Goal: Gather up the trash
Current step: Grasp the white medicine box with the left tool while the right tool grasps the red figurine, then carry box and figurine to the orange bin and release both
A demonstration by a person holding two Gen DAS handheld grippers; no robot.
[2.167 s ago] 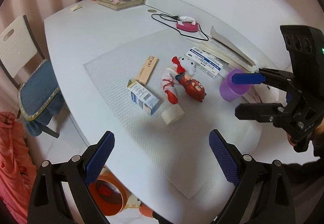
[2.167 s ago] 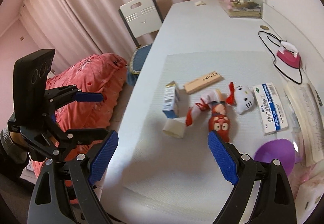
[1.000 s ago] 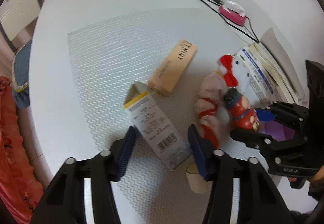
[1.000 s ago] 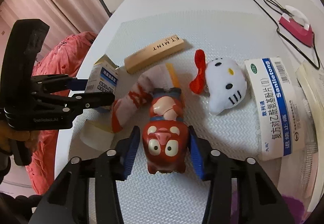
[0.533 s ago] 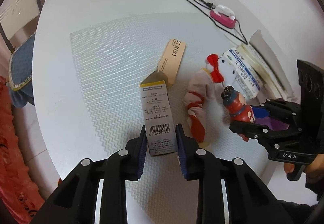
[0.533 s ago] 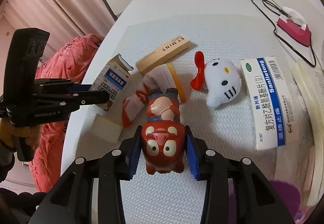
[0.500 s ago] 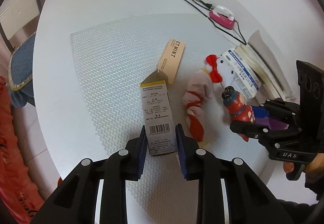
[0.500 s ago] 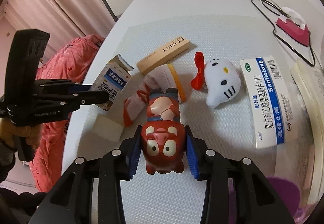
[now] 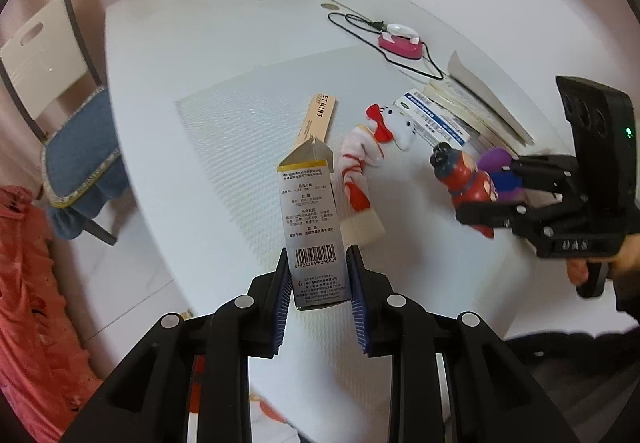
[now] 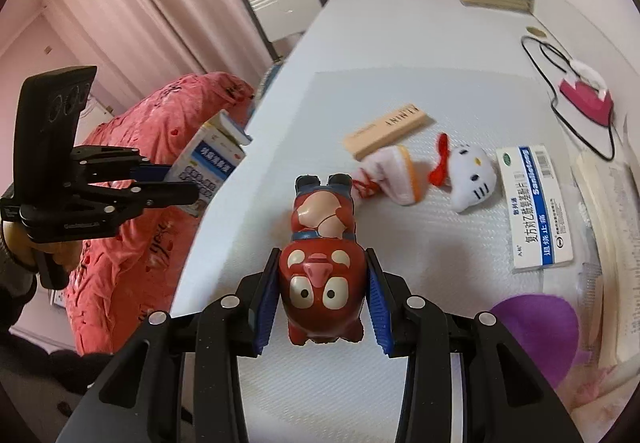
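My left tongs (image 9: 320,295) are clenched on the lower end of the small medicine carton (image 9: 312,219), just below its barcode, and it rides clear of the bench (image 9: 240,43) with its torn flap pointing away from me. I judge the carton empty and very light, thin card that will crush if squeezed harder, so holding it across the narrow faces near the closed end seems right. In the right view it hangs out past the bench edge, over the red bedding (image 10: 160,115). My right tongs (image 10: 322,307) are clamped on the head of the red cartoon figurine (image 10: 322,263), which is lifted above the white mat (image 10: 400,243), feet pointing forward. It looks like hard, glossy plastic, stiff and somewhat slippery, so the wide head is the safer hold. Left lying on the mat are the tan ETMINT box (image 10: 388,129), a rolled sock (image 10: 390,173), a white cat plush (image 10: 470,171), and a blue and white pill box (image 10: 536,207). I cannot see a bin.
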